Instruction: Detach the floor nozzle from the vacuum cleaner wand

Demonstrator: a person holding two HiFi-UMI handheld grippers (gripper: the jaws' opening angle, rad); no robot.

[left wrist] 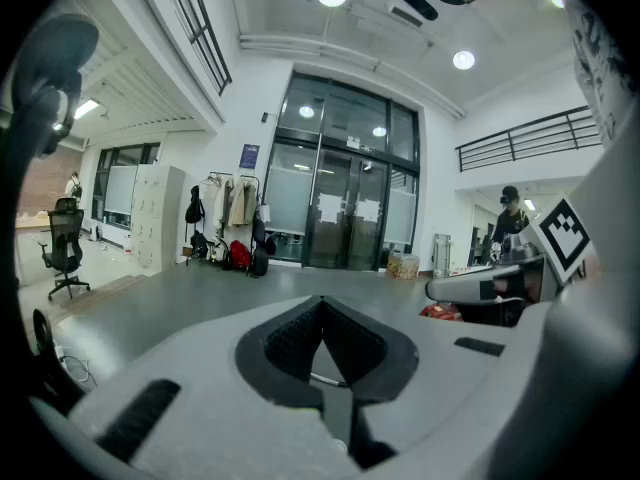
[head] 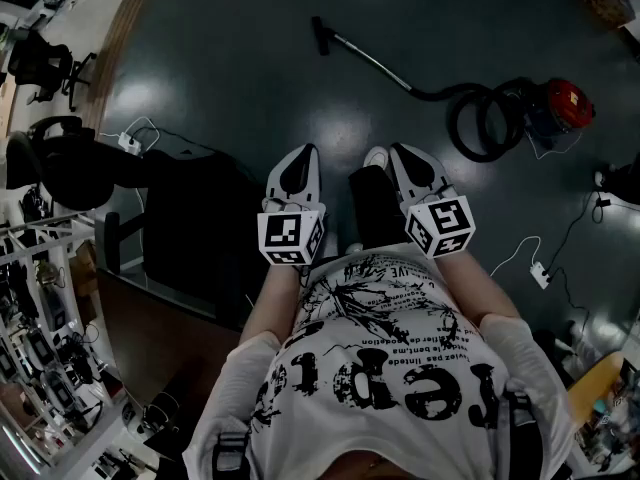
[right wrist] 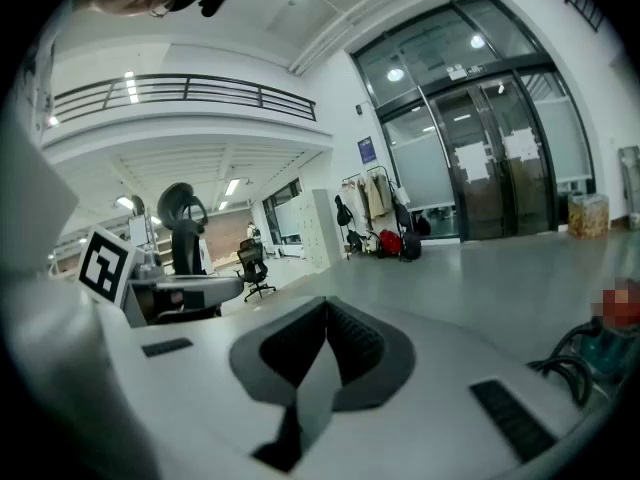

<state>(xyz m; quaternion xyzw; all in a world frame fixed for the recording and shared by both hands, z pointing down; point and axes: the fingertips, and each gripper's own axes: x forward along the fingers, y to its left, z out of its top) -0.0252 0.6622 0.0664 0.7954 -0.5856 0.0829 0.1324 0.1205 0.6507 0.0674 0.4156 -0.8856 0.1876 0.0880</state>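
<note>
While both tools hang at the person's waist, the left tool [head: 303, 154] and right tool [head: 401, 152] each pressed together on nothing, the floor nozzle [head: 320, 35] lies well apart from them on the dark floor [head: 250, 78], toward its far edge. Its wand [head: 370, 60] runs back to the coiled hose [head: 478, 120] and red canister [head: 565, 103]. I'd walk up first, then pin the wand with one tool and pull the nozzle straight off.

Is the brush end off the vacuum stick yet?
Not yet. Nothing looks done: the floor nozzle is still on the wand, which lies on the floor well ahead of the person. Nothing is in hand: the left tongs and right tongs are both shut and empty, close to the body. Left to do: go over, grip wand and nozzle, pull them apart.
</note>
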